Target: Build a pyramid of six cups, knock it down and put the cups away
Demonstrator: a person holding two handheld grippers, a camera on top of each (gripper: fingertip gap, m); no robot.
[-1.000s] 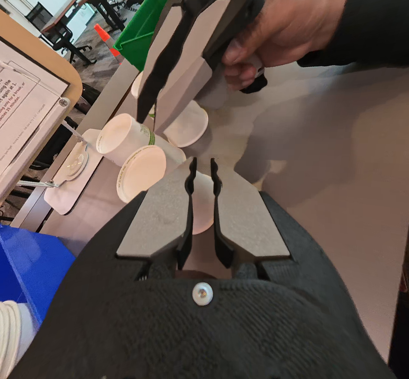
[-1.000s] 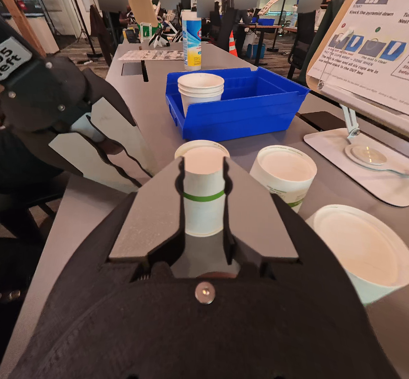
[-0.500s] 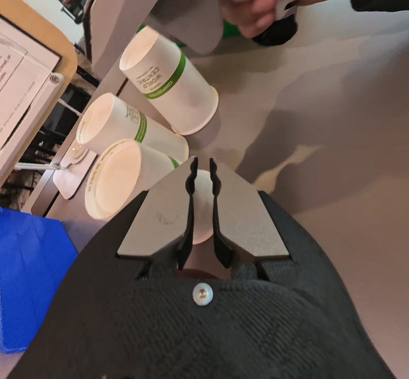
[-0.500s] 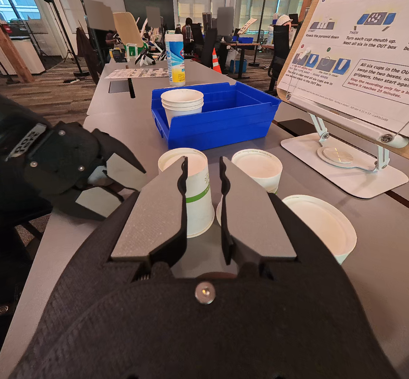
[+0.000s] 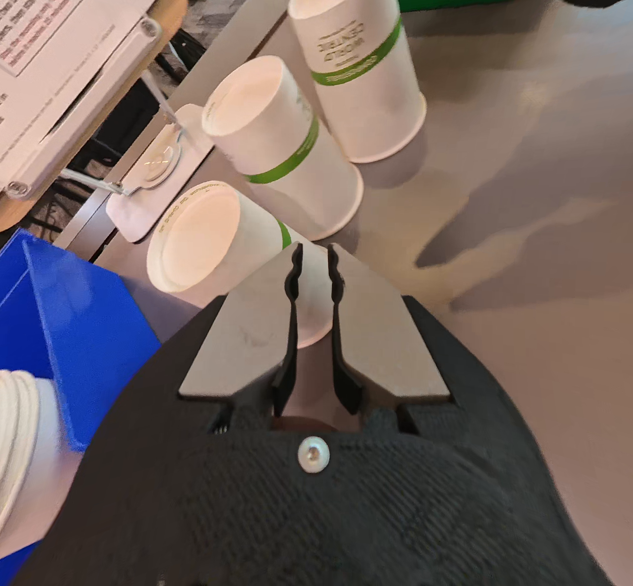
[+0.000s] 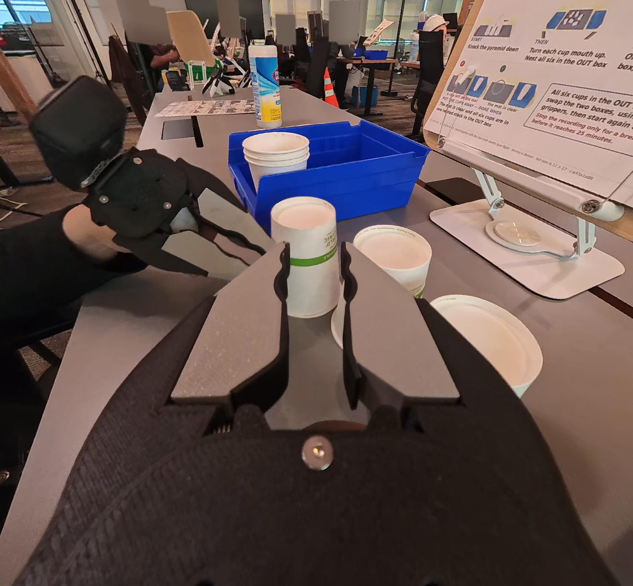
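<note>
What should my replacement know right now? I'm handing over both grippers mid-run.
Left gripper: open, empty, low by the row of cups.
Right gripper: open, empty, pointing at the row.
Done: three cups stand mouth down, side by side on the table.
Left: three nested cups wait in the blue bin. Stack two, then one, knock down, put away.

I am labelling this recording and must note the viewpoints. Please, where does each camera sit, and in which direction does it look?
Left wrist view: sits on the left hand-held gripper, looking steeply down along its fingers at three inverted paper cups on the grey table; a gloved hand shows top right.
Right wrist view: sits on the right hand-held gripper, looking level across the table toward the blue bin holding the stack of nested cups; the left hand-held gripper shows at left.
Shared: the row of three cups, the blue bin, the white instruction stand.
</note>
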